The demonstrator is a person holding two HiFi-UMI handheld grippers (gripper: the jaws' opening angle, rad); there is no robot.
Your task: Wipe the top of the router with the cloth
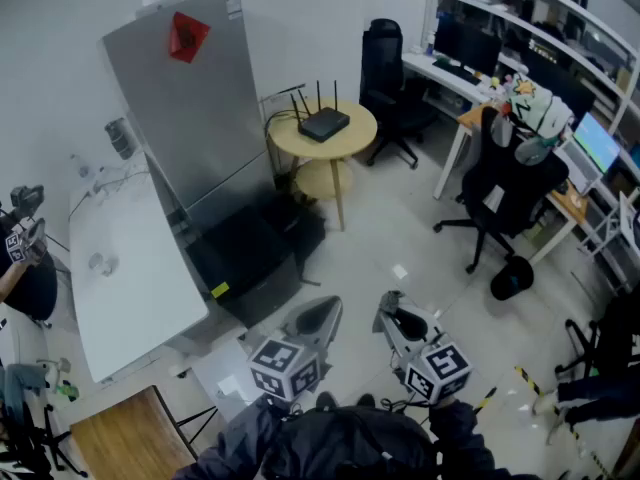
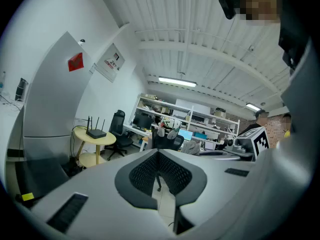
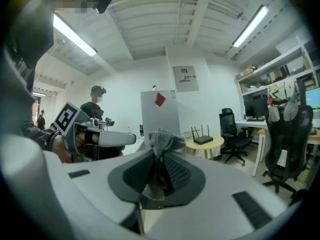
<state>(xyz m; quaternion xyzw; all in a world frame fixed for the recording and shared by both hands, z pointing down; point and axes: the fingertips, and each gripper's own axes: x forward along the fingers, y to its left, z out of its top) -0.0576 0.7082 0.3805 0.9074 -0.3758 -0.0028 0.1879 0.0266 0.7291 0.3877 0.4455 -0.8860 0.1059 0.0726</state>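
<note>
Left gripper (image 2: pixel 157 153): jaws pressed together at the tips, nothing between them. Right gripper (image 3: pixel 159 153): jaws pinching the grey cloth (image 3: pixel 161 140), with a tuft sticking out past the tips and the rest bunched between the pads. In the head view both are held low, close to the person's body and side by side: left gripper (image 1: pixel 322 313) and right gripper (image 1: pixel 393 315), each with its marker cube (image 1: pixel 285 366) towards the person, and the cloth (image 1: pixel 388 298) showing as a small grey tuft at the right tips. Router (image 1: pixel 323 123): black, antennas upright, sits on top of the round table (image 1: pixel 350 140) across the room, well apart from both grippers. The table has a lower shelf and stands just beside the tall grey cabinet (image 1: pixel 190 108), which has a red sticker near the top. A black office chair (image 1: pixel 392 88) stands on the other side of the table. Long white table (image 1: pixel 130 268) is to the person's left. Both gripper views point towards the router (image 2: pixel 96 133) (image 3: pixel 202 140), small in the distance. Cloth and router are not in contact.
</note>
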